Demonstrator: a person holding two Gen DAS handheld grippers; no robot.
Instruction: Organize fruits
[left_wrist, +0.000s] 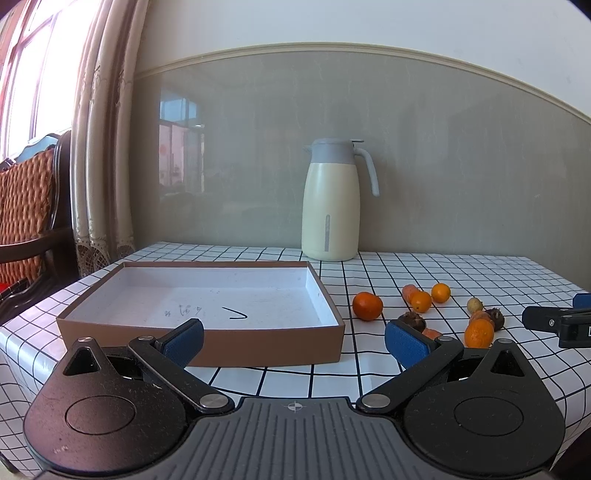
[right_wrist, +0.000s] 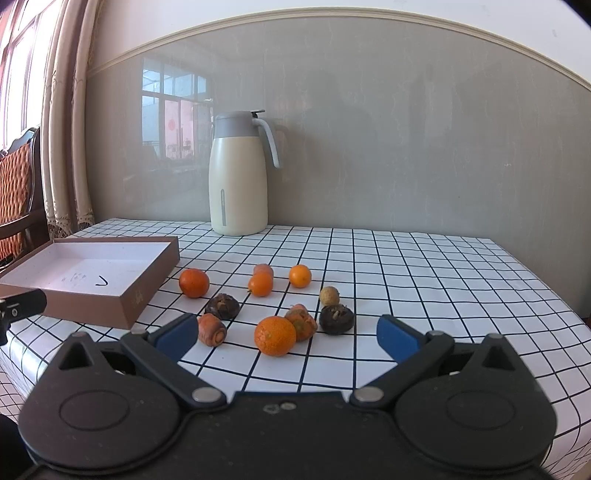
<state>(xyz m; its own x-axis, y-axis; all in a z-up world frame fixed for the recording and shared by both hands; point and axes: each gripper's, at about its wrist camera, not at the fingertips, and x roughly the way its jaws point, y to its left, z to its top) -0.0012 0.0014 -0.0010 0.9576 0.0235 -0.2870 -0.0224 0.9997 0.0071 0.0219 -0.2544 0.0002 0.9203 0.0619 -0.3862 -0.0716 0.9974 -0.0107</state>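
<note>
Both wide open, holding nothing: left hand-held gripper (left_wrist: 293, 338) facing box (left_wrist: 207, 334), right hand-held gripper (right_wrist: 286, 334) facing nearest orange (right_wrist: 275, 335) on surface (right_wrist: 424, 280).

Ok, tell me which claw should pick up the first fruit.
Right. The right claw is open and faces the nearest orange, which lies just ahead between its fingers. The left claw is open too, but faces the box, with the fruit off to its side.

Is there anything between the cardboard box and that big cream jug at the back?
No. In the left wrist view, only bare checked tablecloth separates the box from the jug. The fruits lie off to the right.
</note>
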